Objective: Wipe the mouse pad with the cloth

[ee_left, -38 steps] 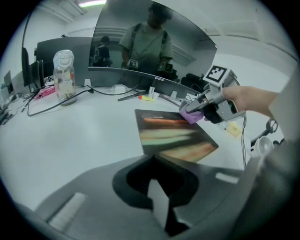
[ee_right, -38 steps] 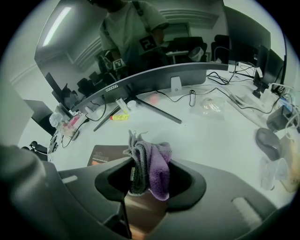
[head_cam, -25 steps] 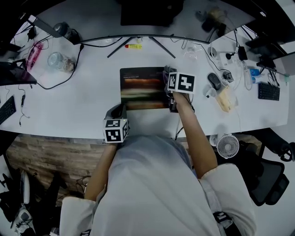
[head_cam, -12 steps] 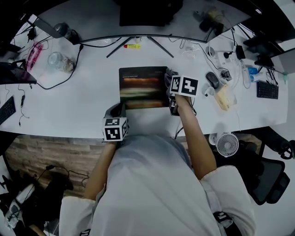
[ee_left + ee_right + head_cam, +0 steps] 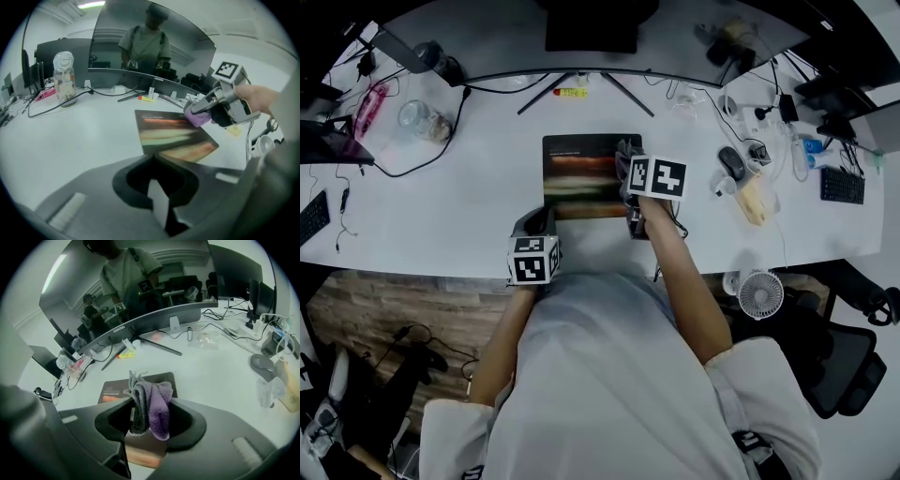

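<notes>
Cloth (image 5: 152,401) hangs pinched in the right gripper (image 5: 149,420) over the mouse pad (image 5: 581,173), mouse (image 5: 731,164) beyond; the left gripper (image 5: 157,197) rests with jaws narrow, empty.

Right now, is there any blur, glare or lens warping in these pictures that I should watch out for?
Head view: the fisheye bends the desk edge into a curve, and the light is even. Left gripper view: black corners, the near body of the left gripper is soft, and the monitor mirrors the room. Right gripper view: same warping, but the cloth is fairly sharp.
</notes>
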Demonstrator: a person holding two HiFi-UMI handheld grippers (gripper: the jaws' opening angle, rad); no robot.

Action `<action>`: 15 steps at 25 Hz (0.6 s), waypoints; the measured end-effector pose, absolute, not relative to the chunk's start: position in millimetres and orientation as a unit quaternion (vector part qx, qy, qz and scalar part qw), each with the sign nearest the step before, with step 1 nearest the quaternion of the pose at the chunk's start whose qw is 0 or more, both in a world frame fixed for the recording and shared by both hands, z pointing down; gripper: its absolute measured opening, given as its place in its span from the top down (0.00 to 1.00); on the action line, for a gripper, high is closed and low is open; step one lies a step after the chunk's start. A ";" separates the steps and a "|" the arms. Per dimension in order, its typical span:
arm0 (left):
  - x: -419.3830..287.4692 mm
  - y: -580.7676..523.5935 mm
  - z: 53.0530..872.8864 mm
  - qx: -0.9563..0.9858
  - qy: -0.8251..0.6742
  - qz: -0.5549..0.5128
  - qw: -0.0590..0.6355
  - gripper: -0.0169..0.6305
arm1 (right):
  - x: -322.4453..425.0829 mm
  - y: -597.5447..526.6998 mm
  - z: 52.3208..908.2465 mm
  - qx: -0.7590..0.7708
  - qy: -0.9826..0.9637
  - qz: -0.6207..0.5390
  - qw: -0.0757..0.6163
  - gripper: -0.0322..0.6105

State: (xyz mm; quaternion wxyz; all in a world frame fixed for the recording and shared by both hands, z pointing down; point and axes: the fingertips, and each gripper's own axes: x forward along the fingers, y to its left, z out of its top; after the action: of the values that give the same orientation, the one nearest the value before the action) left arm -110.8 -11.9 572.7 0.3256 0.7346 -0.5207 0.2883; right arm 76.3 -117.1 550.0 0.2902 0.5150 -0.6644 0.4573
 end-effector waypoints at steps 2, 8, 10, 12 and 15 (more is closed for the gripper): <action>-110.8 -11.9 572.7 0.735 -0.521 0.289 0.325 0.97 | 62.7 -117.2 548.6 0.508 -0.671 0.460 0.284 0.66; -111.4 -12.3 572.7 0.736 -0.520 0.286 0.326 0.97 | 23.2 -115.4 547.3 0.481 -0.689 0.457 0.291 0.66; -111.8 -12.5 573.2 0.736 -0.519 0.286 0.327 0.97 | 10.6 -114.8 547.6 0.473 -0.695 0.456 0.290 0.65; -111.9 -12.6 572.8 0.736 -0.518 0.286 0.328 0.97 | -1.0 -113.3 547.6 0.464 -0.701 0.456 0.292 0.65; -112.1 -12.5 572.1 0.736 -0.516 0.286 0.333 0.97 | -15.9 -109.8 547.8 0.451 -0.708 0.458 0.294 0.65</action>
State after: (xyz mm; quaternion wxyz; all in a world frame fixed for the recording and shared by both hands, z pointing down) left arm -112.1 -12.5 572.1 0.3330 0.7358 -0.5158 0.2859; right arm -15.9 -109.8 547.8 0.2936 0.4509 -0.7076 0.4582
